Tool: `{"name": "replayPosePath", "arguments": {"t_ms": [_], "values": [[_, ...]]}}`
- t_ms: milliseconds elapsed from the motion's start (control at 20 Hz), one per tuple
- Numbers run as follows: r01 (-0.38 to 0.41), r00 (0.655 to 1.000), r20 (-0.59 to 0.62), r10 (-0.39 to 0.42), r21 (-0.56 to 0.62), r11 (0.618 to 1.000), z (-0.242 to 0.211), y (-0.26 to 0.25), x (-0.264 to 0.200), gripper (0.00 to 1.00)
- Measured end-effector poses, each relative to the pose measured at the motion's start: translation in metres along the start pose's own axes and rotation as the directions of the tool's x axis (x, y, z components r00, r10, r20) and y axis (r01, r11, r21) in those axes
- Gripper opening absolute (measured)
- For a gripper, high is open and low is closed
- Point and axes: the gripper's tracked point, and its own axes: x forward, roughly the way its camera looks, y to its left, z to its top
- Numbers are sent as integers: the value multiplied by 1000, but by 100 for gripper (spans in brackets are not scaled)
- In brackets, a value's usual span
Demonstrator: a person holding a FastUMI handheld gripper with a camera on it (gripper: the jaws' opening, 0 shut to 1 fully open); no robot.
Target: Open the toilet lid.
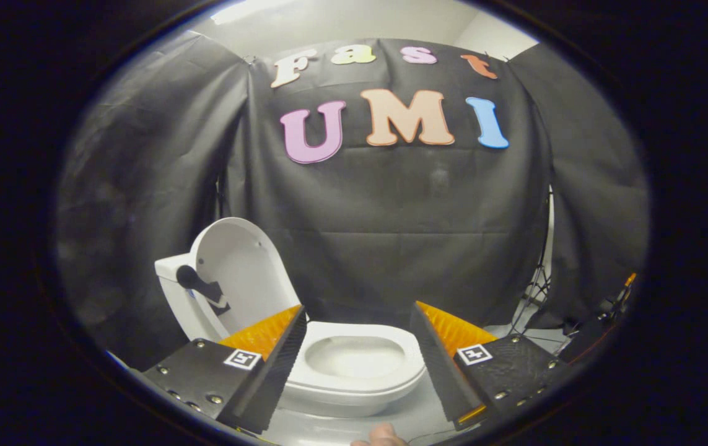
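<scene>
Already the toilet lid stands upright above the bowl, seen between the gripper's 2 spread, empty fingers.

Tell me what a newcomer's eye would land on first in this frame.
The white toilet, just beyond the open gripper, with its bowl showing between the fingers. Its lid already stands raised, leaning back against the tank. Behind it hangs the black cloth wall.

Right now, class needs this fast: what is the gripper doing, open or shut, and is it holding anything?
Gripper: open, fingers spread wide, holding nothing; the toilet bowl sits beyond them, its lid already raised.
</scene>
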Motion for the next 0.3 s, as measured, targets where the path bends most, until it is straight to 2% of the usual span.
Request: {"name": "replayPosePath", "arguments": {"t_ms": [300], "values": [[18, 1000, 3, -18, -7, 1000, -8, -18, -6, 99]]}}
